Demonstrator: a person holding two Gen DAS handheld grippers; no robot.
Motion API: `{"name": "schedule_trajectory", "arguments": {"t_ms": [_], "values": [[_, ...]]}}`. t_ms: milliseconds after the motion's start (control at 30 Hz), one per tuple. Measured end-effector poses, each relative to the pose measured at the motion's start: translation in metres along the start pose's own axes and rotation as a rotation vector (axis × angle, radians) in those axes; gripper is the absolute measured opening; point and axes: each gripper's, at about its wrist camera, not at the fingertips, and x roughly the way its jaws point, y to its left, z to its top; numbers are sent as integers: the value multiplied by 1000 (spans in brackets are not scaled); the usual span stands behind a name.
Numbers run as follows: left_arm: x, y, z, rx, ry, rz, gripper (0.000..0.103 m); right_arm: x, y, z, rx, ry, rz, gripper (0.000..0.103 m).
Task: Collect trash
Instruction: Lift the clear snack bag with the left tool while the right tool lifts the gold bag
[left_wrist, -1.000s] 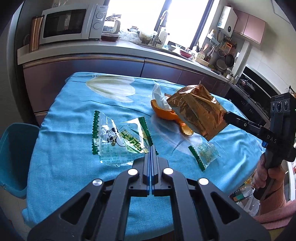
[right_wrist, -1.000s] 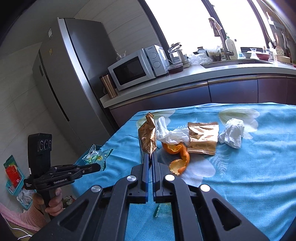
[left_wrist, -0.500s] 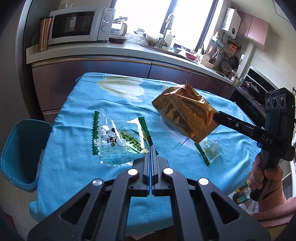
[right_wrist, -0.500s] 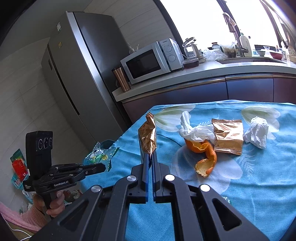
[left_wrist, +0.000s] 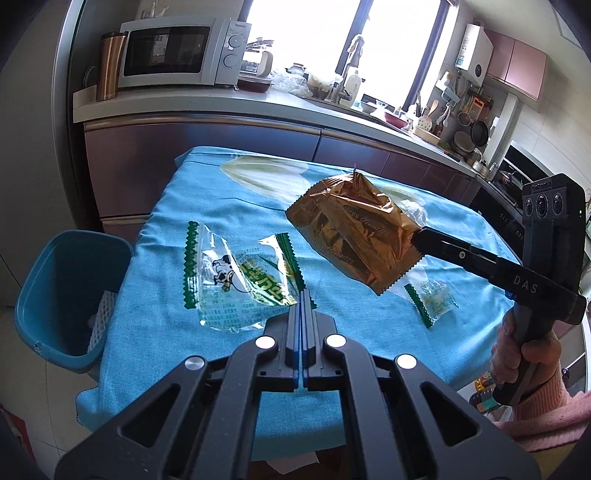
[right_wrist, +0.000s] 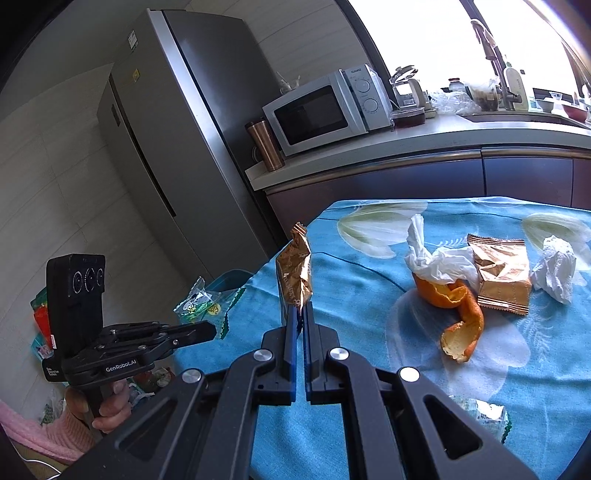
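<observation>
R gripper clamped on gold wrapper, held above table. L gripper jaws together on clear wrapper.

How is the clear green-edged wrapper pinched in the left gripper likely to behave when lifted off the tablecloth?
Probably floppy: the clear green-edged wrapper is thin, creased film, so it should droop from the left gripper, which pinches only its near edge. It looks empty and flat, so likely very light. Its glossy surface suggests it could slip from a shallow pinch.
</observation>
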Motion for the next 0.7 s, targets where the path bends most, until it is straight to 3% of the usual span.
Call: {"name": "schedule_trajectory", "arguments": {"t_ms": [700], "values": [[-16, 27, -2, -29, -7, 46, 1, 23, 19, 2, -13, 25, 62, 2]]}}
